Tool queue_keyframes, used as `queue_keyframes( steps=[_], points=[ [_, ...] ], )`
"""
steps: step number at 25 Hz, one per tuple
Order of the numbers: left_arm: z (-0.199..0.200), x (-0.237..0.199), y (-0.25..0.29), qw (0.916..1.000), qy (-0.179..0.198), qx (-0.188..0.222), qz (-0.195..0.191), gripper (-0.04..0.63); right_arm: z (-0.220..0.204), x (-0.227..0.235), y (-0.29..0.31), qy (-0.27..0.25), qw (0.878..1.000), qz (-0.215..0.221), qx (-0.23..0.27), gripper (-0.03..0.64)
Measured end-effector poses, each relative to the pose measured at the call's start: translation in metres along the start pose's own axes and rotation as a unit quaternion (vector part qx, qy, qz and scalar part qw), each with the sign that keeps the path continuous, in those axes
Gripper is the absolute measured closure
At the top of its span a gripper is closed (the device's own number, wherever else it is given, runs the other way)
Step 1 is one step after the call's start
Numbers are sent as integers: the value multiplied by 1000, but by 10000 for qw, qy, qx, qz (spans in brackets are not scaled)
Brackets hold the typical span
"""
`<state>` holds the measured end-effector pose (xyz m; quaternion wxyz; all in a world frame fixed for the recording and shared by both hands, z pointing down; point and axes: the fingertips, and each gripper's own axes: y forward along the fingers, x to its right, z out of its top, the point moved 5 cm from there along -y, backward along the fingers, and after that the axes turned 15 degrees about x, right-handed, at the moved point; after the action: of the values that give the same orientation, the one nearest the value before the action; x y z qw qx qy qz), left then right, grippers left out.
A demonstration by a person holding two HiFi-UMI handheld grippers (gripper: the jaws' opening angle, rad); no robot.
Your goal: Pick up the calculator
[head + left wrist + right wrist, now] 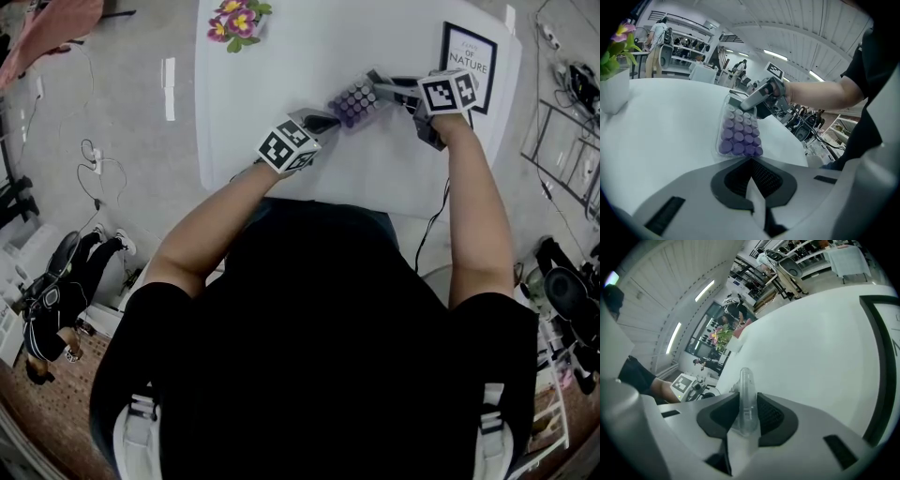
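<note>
The right gripper [746,397] has its jaws closed on the calculator [745,383]. In the right gripper view the calculator's clear casing stands edge-on between the 2 dark pads, which meet it on both sides. In the left gripper view these jaws clamp the far end of the calculator [738,133]. Its rows of purple keys face the left gripper, and its far end looks tilted up from the white worktop [670,122], though I cannot tell whether its near end touches the surface.

The left gripper [750,161] has its jaws brought together with nothing between them. Their tips sit just beside the near end of the calculator, and I cannot tell whether they touch it.

From the head view, the calculator [354,99] lies between the left gripper [323,122] and the right gripper [386,91], toward the right half of the worktop [309,56]. Each gripper carries 1 marker cube, the left one [286,145] nearer the person than the right one [448,91].

A framed print [469,56] lies on the worktop to the right of the right gripper, partly behind its cube. A pot of pink and yellow flowers [239,19] stands at the far left of the worktop, well apart from the calculator.
</note>
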<state>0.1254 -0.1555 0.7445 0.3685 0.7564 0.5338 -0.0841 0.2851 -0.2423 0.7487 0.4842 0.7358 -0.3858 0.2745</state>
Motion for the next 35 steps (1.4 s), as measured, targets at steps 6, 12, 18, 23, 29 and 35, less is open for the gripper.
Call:
queue_keyframes(
  steps=[6, 12, 18, 23, 29, 35],
  points=[
    [-2, -1, 1, 10000, 53, -2, -63, 578, 0, -5, 1, 238, 9991, 178, -290, 502],
    [-2, -1, -1, 10000, -23, -60, -76, 578, -5, -12, -5, 166, 9991, 194, -338, 506],
    [0, 2, -6, 9999, -18, -113, -28, 578, -15, -19, -15, 180, 9994, 128, -260, 508],
    [12, 5, -12, 9999, 99, -47, -65, 577, -12, -26, -27, 246, 9997, 13, 93, 509],
    [33, 11, -26, 9994, 316, 48, -163, 578, -8, -40, -44, 148, 9987, -159, 459, 508],
    [42, 10, -49, 9986, 480, 51, -236, 578, -6, -58, -53, 51, 9968, -287, 745, 508]
  ],
)
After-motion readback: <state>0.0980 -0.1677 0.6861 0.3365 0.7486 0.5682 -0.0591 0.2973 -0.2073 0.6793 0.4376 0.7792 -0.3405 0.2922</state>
